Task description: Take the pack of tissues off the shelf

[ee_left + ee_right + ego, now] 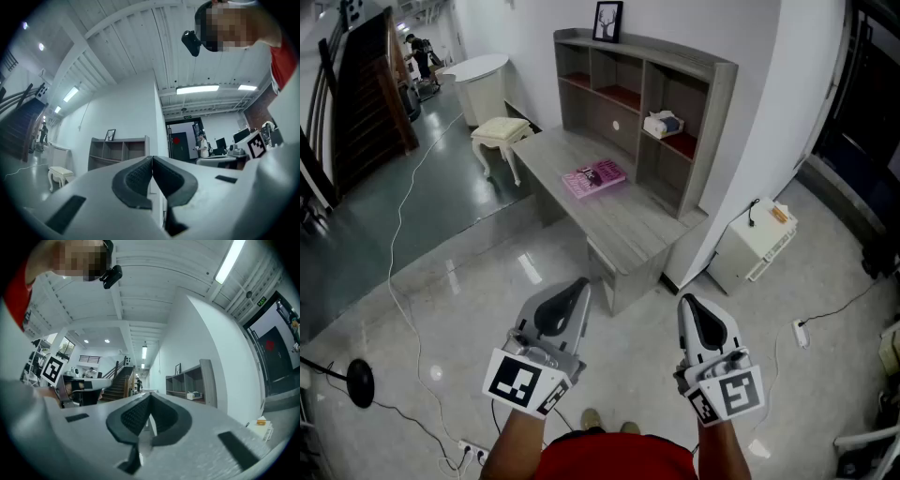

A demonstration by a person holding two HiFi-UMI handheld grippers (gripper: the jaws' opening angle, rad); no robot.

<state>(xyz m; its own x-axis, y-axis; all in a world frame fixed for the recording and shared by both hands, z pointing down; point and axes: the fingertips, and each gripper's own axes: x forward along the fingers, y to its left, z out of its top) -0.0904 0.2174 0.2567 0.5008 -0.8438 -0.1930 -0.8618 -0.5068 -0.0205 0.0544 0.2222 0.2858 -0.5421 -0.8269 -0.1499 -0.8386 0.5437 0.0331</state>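
The grey-and-black left gripper (579, 285) and the right gripper (686, 302) are held low and side by side. Each has its ribbed black pads pressed together, with nothing between them. Below both sets of fingertips lies a glossy pale tiled floor (487, 281), crossed by a thin white cable (398, 234).

Ahead of the fingers stands one grey wood-grain desk (628, 225) with one pink book (593, 177) lying flat on its top. To the right of the right gripper's fingers, one white boxy cabinet (755, 242) stands against the wall. Well beyond the left gripper's fingers is one cream padded stool (502, 131).

Farthest from the fingers, at the back of the desk, rises a grey open-compartment shelf unit (694, 66). One white pack of tissues (663, 124) rests on the red-lined board in its rightmost compartment. The other open compartments look bare. One black-framed picture (607, 21) stands on top, against the white wall.
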